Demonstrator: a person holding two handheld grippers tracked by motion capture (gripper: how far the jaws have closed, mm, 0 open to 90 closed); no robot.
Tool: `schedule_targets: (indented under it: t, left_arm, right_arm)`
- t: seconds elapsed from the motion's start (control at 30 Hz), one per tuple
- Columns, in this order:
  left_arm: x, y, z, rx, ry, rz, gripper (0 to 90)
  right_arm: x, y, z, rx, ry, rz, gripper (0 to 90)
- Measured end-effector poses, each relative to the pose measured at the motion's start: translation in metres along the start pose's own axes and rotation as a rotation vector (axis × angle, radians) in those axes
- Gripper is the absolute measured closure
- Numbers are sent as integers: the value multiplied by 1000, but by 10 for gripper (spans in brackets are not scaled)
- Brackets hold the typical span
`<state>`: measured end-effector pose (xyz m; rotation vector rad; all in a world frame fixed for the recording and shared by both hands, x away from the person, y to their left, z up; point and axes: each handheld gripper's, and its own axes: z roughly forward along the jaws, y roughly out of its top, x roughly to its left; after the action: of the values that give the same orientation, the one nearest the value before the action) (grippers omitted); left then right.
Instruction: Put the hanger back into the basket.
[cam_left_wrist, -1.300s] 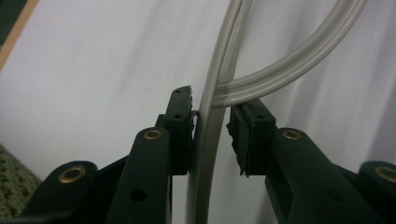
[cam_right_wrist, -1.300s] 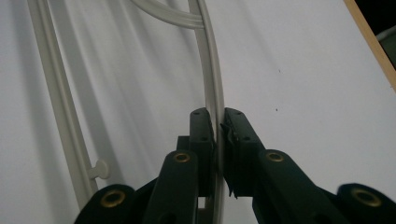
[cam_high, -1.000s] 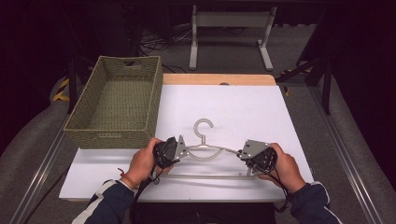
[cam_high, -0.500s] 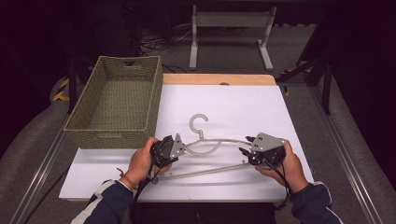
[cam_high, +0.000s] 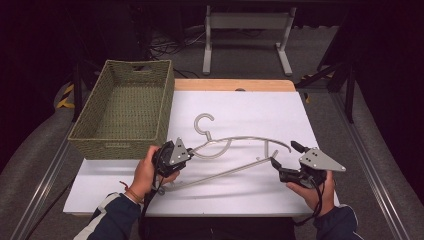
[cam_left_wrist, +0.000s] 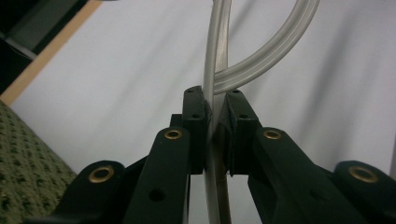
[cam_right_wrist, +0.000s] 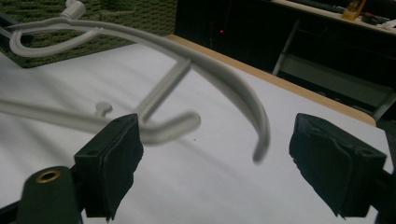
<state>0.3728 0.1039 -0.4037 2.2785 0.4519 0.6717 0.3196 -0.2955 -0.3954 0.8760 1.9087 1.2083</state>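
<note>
on white table: left hand-held gripper clamps curved plastic hanger; right hand-held gripper wide.

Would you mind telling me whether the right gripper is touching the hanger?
Apart. In the right gripper view, the right gripper stands open and the hanger hangs free between its pads, its broken end clear of both.

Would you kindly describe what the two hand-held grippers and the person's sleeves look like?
Both the left hand-held gripper and the right hand-held gripper are black, each topped by a grey three-cornered plate. Their black jaws carry brass-coloured rivets and dark pads. The sleeves are dark blue with a white stripe; a red cord circles the left wrist.
</note>
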Motion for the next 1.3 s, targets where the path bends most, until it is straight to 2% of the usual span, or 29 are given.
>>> schedule_targets:
  t: [0.07, 0.1, 0.2, 0.27, 0.3, 0.33, 0.43, 0.47, 0.63, 0.73, 0.83, 0.97, 1.3]
  left_arm:
    - [2, 0, -2, -14, 2, -18, 814]
    - [3, 0, -4, -19, 19, -22, 814]
    - [6, -1, -8, -46, 33, -40, 814]
    - [8, -1, -9, -50, 30, -50, 814]
    - [9, -1, -10, -57, 33, -56, 814]
    - [10, -1, -11, -66, 35, -62, 814]
    - [12, 0, -15, -80, 47, -87, 814]
    - [13, 0, -17, -83, 43, -96, 814]
    - [17, 0, -23, -103, 43, -116, 813]
    - [19, 0, -28, -116, 49, -128, 814]
    - [19, 2, -31, -106, 62, -130, 814]
    - [22, 2, -35, -114, 77, -131, 813]
    - [36, 1, -50, -175, 90, -194, 814]
  right_arm:
    - [-3, -3, -4, -15, -13, 14, 168]
    - [-3, -5, -5, -23, -10, 20, 169]
    - [-5, -11, -9, -23, -18, 39, 160]
    - [-5, -14, -8, -18, -16, 23, 156]
    - [-3, -17, -7, 10, -39, -13, 155]
    - [-3, -19, -5, 30, -44, -27, 154]
    - [-2, -25, 2, 59, -22, -34, 147]
    - [-1, -26, 4, 62, -9, -41, 146]
    - [5, -26, 6, 51, -9, -77, 137]
    - [9, -27, 8, 27, -6, -70, 115]
    - [12, -29, 10, 26, 19, -77, 108]
    - [18, -32, 16, 42, 26, -87, 90]
    - [24, -35, 22, 55, 18, -100, 73]
